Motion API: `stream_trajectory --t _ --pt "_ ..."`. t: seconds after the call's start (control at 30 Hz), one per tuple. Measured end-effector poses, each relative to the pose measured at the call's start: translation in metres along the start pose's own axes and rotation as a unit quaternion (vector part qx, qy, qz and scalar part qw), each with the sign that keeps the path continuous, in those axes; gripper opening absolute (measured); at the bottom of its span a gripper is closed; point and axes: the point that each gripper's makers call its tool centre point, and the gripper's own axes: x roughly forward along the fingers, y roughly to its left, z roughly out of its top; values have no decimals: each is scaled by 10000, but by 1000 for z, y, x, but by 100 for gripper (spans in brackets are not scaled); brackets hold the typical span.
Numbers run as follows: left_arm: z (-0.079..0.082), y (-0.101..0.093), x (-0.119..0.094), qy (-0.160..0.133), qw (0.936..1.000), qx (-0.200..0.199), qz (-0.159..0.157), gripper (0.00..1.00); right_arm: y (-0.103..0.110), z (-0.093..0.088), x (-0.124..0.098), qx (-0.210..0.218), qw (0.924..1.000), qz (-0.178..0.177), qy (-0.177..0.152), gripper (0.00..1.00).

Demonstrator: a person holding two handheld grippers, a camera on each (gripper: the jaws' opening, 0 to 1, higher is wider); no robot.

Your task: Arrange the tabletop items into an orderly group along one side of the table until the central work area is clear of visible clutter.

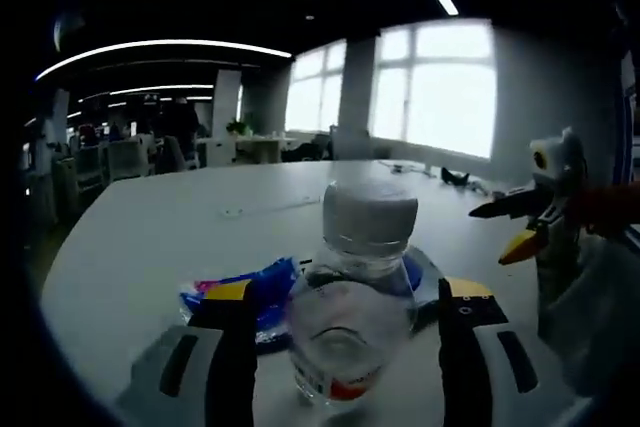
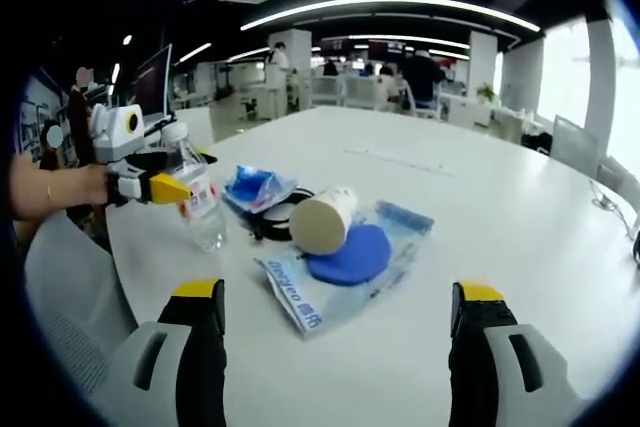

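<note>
A clear water bottle point(image 1: 352, 317) with a white cap stands upright on the white table point(image 1: 160, 247) between the jaws of my left gripper point(image 1: 345, 347). The jaws are open, with a small gap on each side of the bottle. Behind it lies a blue packet point(image 1: 262, 285). In the right gripper view, the left gripper point(image 2: 165, 185) is level with the bottle point(image 2: 203, 209) at the table's left edge. Beside it lie the blue packet point(image 2: 255, 187), a black cable point(image 2: 268, 222), a white cylinder point(image 2: 325, 219) and a clear bag holding a blue disc point(image 2: 350, 259). My right gripper point(image 2: 340, 347) is open and holds nothing; it also appears as the right gripper point(image 1: 500, 232).
A person's hand point(image 2: 50, 189) holds the left gripper. A grey chair point(image 2: 60, 277) stands by the table's near-left edge. A thin cable point(image 1: 240, 212) and a small dark object point(image 1: 455, 177) lie farther out on the table. Desks, chairs and windows fill the room behind.
</note>
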Motion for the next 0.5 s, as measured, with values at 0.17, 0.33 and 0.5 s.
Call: stream_trajectory --t 0.17,0.33,0.5 --pt "-8 7 -10 35 9980 -305 561 73 1 -3 0 3 10000 35 49 92" --pt "-10 11 -16 -98 9945 -578 865 72 5 -5 0 12 9999 94 54 92" --pt "-9 10 -20 -113 9919 -421 1194 72 10 -9 0 -18 9998 182 107 92"
